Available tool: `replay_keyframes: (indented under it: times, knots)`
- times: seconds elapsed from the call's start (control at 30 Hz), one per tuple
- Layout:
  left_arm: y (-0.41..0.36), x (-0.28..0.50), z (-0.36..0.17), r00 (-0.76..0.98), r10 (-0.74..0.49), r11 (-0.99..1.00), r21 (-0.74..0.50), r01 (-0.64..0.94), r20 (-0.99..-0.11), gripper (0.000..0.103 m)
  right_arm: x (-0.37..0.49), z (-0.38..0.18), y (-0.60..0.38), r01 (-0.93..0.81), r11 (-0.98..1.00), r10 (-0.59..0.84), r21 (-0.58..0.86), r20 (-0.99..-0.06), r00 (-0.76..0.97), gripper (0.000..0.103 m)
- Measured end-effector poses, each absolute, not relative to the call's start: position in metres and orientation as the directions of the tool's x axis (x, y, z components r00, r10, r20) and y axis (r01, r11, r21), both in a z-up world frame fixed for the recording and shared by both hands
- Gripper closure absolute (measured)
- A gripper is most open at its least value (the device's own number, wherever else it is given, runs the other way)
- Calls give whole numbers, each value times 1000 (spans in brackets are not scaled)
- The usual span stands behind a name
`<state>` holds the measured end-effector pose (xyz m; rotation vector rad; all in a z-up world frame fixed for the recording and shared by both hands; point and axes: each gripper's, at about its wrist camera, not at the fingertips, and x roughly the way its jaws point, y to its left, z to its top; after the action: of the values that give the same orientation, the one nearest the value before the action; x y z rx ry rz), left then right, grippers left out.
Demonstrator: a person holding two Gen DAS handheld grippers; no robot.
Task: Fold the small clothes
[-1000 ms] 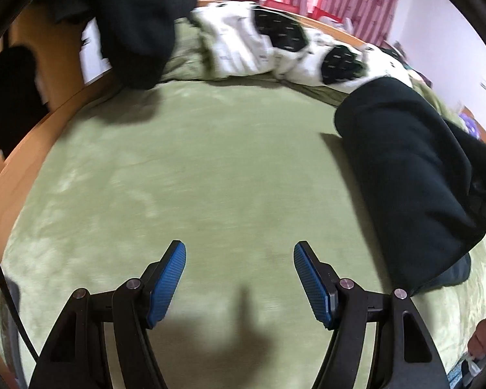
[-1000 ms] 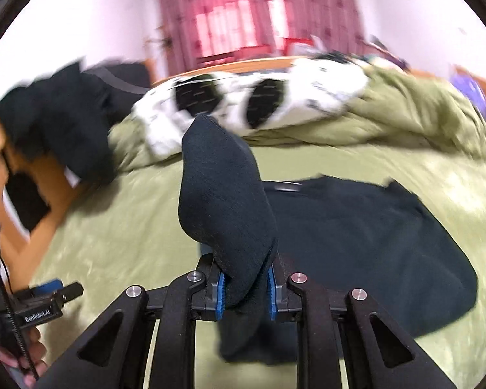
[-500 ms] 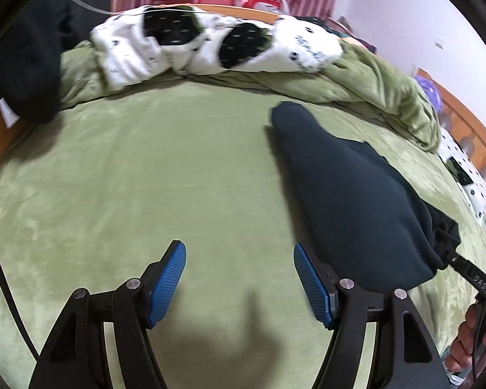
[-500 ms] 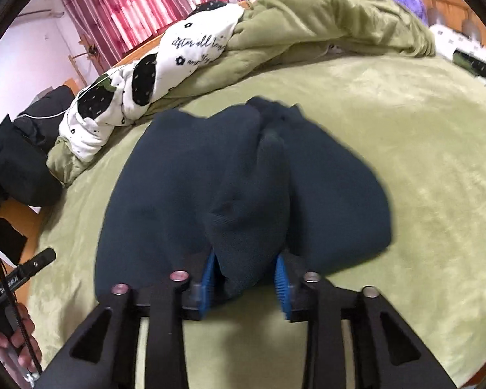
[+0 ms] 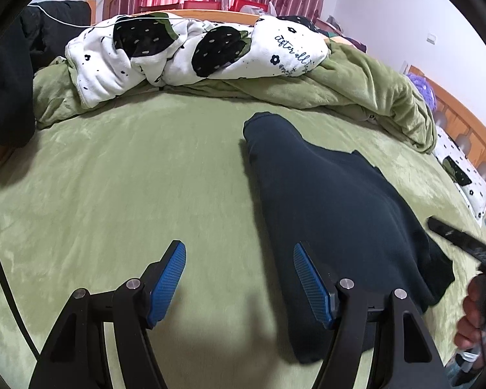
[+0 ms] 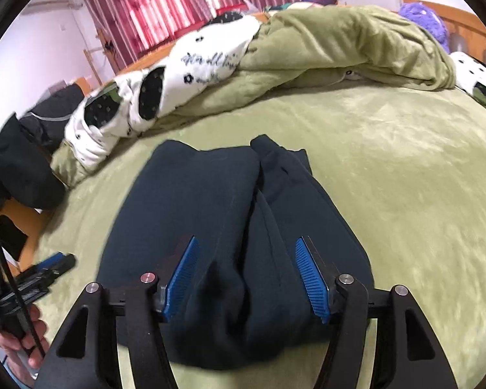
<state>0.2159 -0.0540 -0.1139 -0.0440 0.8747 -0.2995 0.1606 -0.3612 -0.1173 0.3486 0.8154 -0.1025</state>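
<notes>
A dark navy garment (image 6: 230, 220) lies folded on the green bed, sleeves laid over its middle. My right gripper (image 6: 246, 278) is open, its blue pads on either side of the garment's near edge, holding nothing. In the left wrist view the same garment (image 5: 333, 214) lies to the right. My left gripper (image 5: 239, 282) is open and empty over bare green blanket, its right finger (image 5: 311, 285) beside the garment's left edge. The right gripper's black finger (image 5: 453, 240) shows at the far right there.
A white blanket with black spots (image 5: 184, 45) and a bunched green duvet (image 5: 372, 90) lie along the far side of the bed. Dark clothes (image 5: 6, 74) are piled at the far left on the wooden frame. Red curtains hang behind.
My right gripper lowered the garment's part onto the bed and opened, letting it go. The left wrist view swung right, so the garment now lies close to its right finger.
</notes>
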Motion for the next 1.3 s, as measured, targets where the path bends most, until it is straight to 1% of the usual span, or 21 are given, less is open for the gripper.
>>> replay_keyframes:
  times: [0.17,0.27,0.3,0.33,0.4,0.43,0.5,0.57,0.67,0.7,0.77,0.8,0.87,0.9,0.97,1.0,1.03,1.17,1.3]
  knots:
    - [-57,231,-128,592,-274,958,-159,240,-758,36,197,-157,-361,202,947,84,249,-799,595,41]
    - [-55,235,-138,575,-275,958,-169,231,-771,36,201,-168,-363,206,938,105,279,-795,598,44]
    - [-54,234,-141,570,-279,957,-177,230,-772,36,202,-168,-363,205,935,112,288,-790,603,55]
    - [-54,233,-144,565,-278,957,-176,230,-776,36,204,-167,-363,190,933,132,304,-783,608,72]
    - [-55,233,-148,564,-261,961,-159,224,-783,36,205,-163,-361,153,935,162,321,-766,622,88]
    - [-56,233,-150,564,-256,963,-155,221,-785,36,205,-159,-359,143,942,149,302,-762,631,91]
    - [-57,233,-150,568,-255,964,-156,218,-783,36,204,-151,-353,110,959,127,260,-745,655,93]
    - [-58,231,-149,576,-251,964,-150,219,-778,36,196,-135,-351,58,976,109,208,-708,698,94]
    - [-60,228,-147,577,-258,962,-153,225,-775,36,173,-102,-364,23,980,106,199,-609,786,95]
    - [-62,227,-147,578,-262,961,-154,230,-773,36,167,-97,-370,31,980,94,196,-594,799,95]
    - [-67,224,-146,578,-265,959,-147,242,-772,36,160,-96,-386,82,982,38,170,-606,795,95]
    - [-69,224,-145,578,-266,958,-146,246,-772,36,160,-104,-394,117,981,7,157,-629,777,95]
    - [-75,221,-144,576,-269,956,-143,256,-772,36,168,-133,-411,174,970,-1,167,-718,696,94]
    - [-77,220,-143,576,-271,955,-142,259,-771,36,170,-142,-415,185,968,0,168,-741,672,93]
    - [-82,216,-139,577,-280,952,-143,271,-768,36,172,-158,-415,199,973,-36,115,-778,627,88]
    - [-85,215,-137,578,-283,950,-144,276,-765,36,170,-160,-415,203,976,-66,79,-780,622,83]
    - [-88,213,-134,581,-288,949,-143,282,-761,36,167,-158,-416,204,977,-85,57,-775,626,81]
    - [-102,206,-127,586,-306,940,-141,311,-750,36,146,-141,-430,218,974,-106,57,-736,668,81]
    - [-112,195,-125,586,-317,935,-142,325,-745,36,133,-136,-445,228,968,-83,102,-730,679,80]
